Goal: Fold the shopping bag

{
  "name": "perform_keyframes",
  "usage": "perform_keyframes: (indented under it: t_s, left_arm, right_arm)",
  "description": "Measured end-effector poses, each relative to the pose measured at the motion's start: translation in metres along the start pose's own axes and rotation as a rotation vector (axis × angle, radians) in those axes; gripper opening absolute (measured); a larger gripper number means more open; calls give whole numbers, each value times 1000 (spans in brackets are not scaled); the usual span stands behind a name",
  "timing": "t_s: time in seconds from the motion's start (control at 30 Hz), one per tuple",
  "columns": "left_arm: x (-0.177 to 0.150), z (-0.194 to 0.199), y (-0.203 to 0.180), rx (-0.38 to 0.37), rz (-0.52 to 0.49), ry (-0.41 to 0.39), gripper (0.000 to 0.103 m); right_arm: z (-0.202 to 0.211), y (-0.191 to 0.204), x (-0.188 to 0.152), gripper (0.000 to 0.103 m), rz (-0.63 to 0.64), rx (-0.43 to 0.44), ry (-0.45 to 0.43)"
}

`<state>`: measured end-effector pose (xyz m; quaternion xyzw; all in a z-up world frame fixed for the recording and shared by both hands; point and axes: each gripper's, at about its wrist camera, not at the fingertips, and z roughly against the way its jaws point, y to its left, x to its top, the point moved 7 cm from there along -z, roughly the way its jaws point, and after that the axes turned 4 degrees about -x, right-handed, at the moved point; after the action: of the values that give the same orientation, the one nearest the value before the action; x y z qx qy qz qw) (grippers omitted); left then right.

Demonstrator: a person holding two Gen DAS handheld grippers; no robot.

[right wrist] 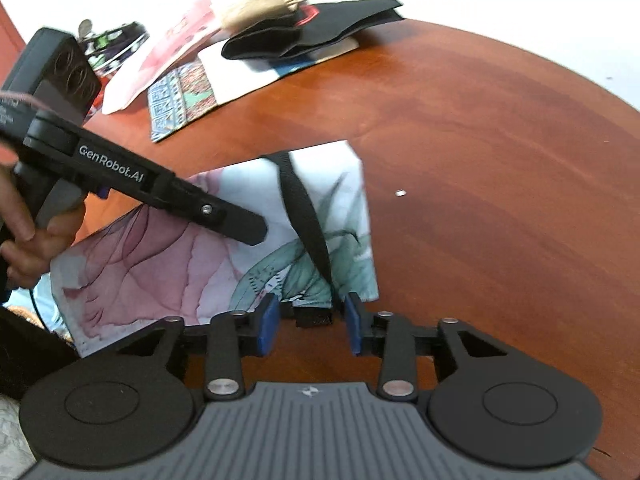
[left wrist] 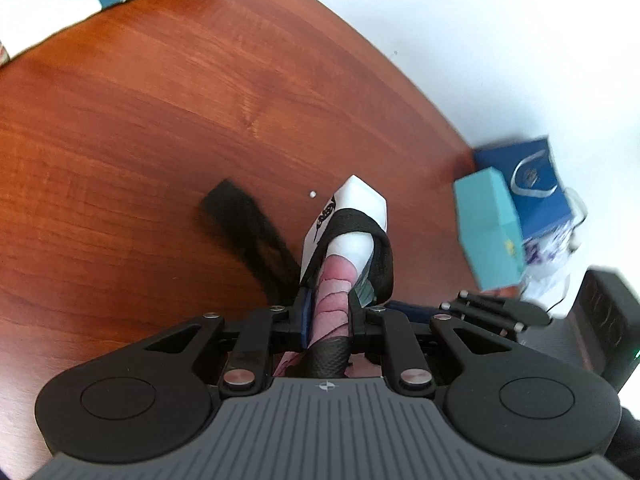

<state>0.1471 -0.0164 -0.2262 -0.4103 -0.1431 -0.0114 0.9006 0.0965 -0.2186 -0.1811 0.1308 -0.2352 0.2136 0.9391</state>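
Left gripper point(left wrist: 330, 312) nearly closed, its pads clamped on a bunched fold of the bag point(left wrist: 348, 216), with a black strap point(left wrist: 360, 220) looped over the pinched part. Right gripper point(right wrist: 310, 322) stands partly open at the bag's near edge; the strap's end lies between its blue pads point(right wrist: 269, 322), neither pad pressing it. Bag point(right wrist: 224, 248) lies flat on the worktop point(right wrist: 500, 184), a folded rectangle in pink and teal print, long axis running from lower left to upper right in the right wrist view. Strap point(right wrist: 304, 216) crosses the bag's right part, far edge to near edge. Hand point(right wrist: 24, 236) holds the left gripper's handle over the bag's left end.
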Motion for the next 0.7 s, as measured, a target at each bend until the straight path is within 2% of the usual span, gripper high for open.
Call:
perform_keyframes:
  t_s: [0.07, 0.13, 0.23, 0.33, 0.53, 0.63, 0.7]
  left_arm:
    - [5, 0, 2, -18, 39, -18, 18]
    - [8, -2, 3, -30, 72, -28, 18]
    - [12, -4, 4, -68, 128, -44, 19]
    - [17, -6, 0, -79, 120, -51, 19]
    - [19, -17, 2, -70, 137, -45, 24]
    - [19, -22, 9, -68, 184, -33, 34]
    - [20, -23, 11, -68, 203, -26, 52]
  right_arm:
    - [6, -5, 0, 59, -23, -27, -5]
    - [9, -10, -1, 64, -50, -45, -10]
    - [15, -19, -2, 68, -109, -54, -20]
    - [22, -26, -2, 74, -179, -40, -43]
    - [31, -29, -5, 80, -156, -84, -52]
    - [34, -28, -3, 80, -153, -96, -54]
    - [33, -28, 0, 80, -146, -109, -54]
